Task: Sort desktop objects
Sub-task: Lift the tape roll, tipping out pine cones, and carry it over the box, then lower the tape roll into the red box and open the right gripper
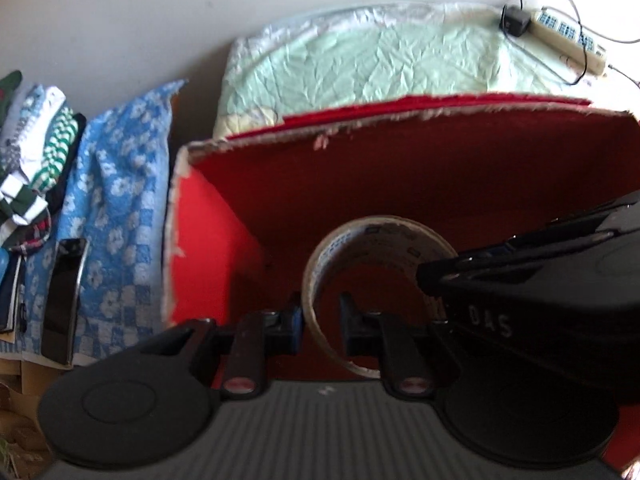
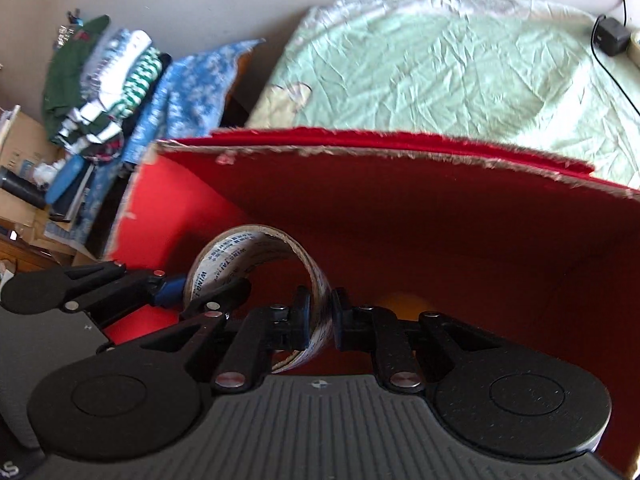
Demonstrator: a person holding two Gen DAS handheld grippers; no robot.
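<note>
Both tools [image 2: 320, 320] on tape roll [image 2: 256, 248], red box [image 2: 440, 220].

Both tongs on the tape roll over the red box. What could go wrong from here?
1. Both the left tongs and the right tongs pinch the thin wall of the same tape roll. Opposing pulls may deform it or make it slip.
2. The tongs sit close together, so they might collide on release.
3. The red box has a frayed rim, which might snag a finger on withdrawal.
</note>
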